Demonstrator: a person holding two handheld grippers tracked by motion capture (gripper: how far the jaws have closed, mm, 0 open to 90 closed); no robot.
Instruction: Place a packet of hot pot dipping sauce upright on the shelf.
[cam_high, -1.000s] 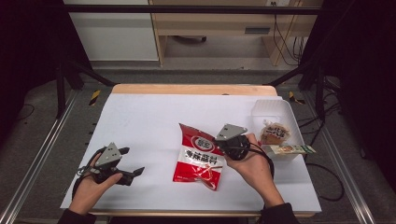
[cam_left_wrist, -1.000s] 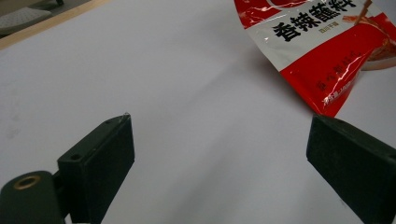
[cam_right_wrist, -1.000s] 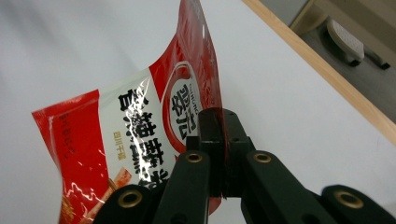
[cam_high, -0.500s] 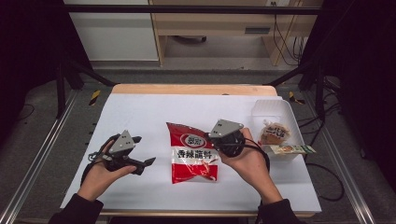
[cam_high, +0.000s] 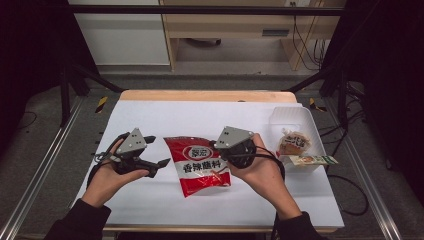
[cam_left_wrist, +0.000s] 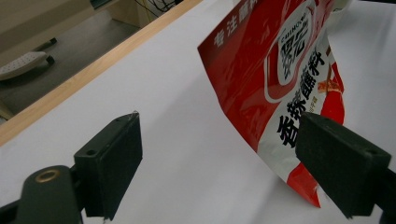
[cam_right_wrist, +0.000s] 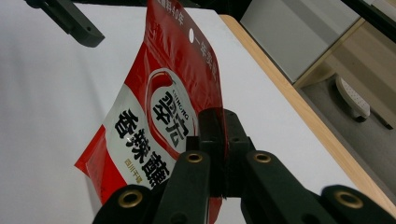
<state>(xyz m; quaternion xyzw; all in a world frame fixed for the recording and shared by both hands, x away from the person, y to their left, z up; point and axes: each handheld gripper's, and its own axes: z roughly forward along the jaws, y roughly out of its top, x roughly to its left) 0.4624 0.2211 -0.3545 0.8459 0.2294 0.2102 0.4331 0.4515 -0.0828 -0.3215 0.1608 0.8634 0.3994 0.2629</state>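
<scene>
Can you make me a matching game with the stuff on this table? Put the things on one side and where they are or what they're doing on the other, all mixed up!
Things:
1. red snack bag
2. left gripper
3. right gripper
4. white tray

States or places:
A. jaws wide open, nothing pinched
B. at the table's right edge, holding small wrapped snacks
C. clamped shut on an edge of the bag
D. lifted up between the two grippers

Pairs: 1-D, 2-A, 3-C, 4-B
</scene>
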